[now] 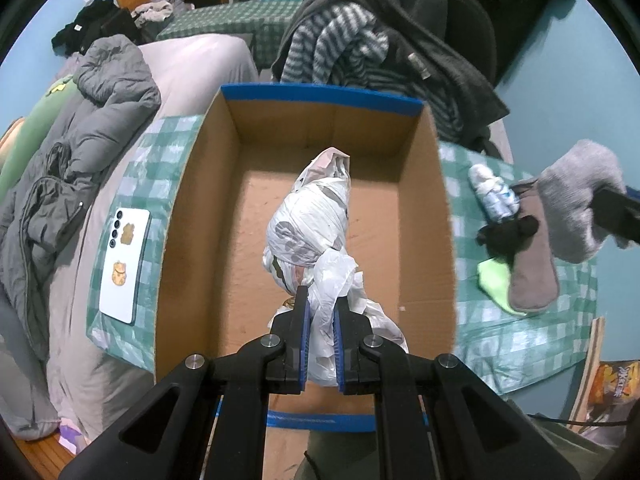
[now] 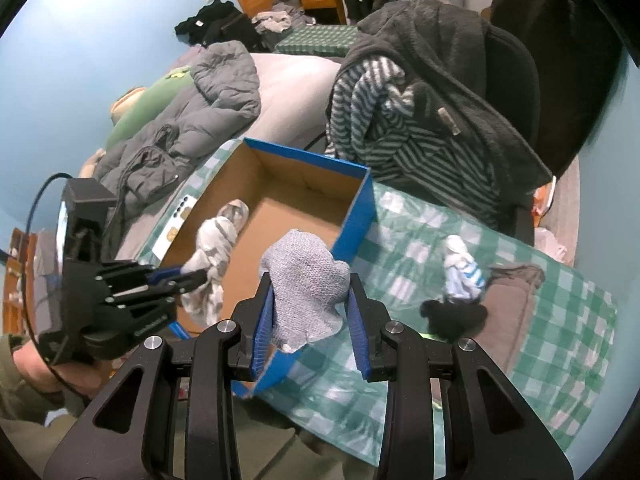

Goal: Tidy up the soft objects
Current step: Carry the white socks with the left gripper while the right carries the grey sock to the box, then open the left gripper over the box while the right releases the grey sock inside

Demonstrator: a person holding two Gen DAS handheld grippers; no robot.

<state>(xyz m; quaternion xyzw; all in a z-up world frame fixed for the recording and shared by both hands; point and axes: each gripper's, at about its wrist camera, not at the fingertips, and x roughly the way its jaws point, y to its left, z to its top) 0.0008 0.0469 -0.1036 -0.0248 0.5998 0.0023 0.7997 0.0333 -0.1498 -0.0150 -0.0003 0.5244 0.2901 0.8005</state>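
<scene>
The soft objects lie in two places — one in the cardboard box (image 1: pixel 200 208), the rest on the green checked cloth (image 1: pixel 520 344) to its right.

At far left in the left wrist view, a grey padded jacket (image 1: pixel 80 140) is crumpled on the bed (image 1: pixel 192 68), and a white phone (image 1: pixel 125 264) lies face down on the cloth just beside the box's left wall. The box stands open, with blue tape along its rims. Inside it, the left gripper (image 1: pixel 320 316) points steeply down with its fingers pressed together on a loose fold of a white plastic bag bundle (image 1: pixel 308 232), which stretches along the middle of the box floor.

Right of the box, on the cloth, a white and blue rolled sock (image 2: pixel 462 270) lies near a brown sock (image 2: pixel 512 300), a black sock (image 2: pixel 452 318) and a lime green sock (image 1: pixel 494 280) — the black one overlaps the brown and green ones. The right gripper (image 2: pixel 312 300) holds a grey knitted sock (image 2: pixel 308 276) between its fingers at a narrow spacing, hanging above the box's near right corner in the right wrist view. Behind the box, a striped garment (image 2: pixel 380 120) and a dark fleece (image 2: pixel 460 64) are draped over a chair.
</scene>
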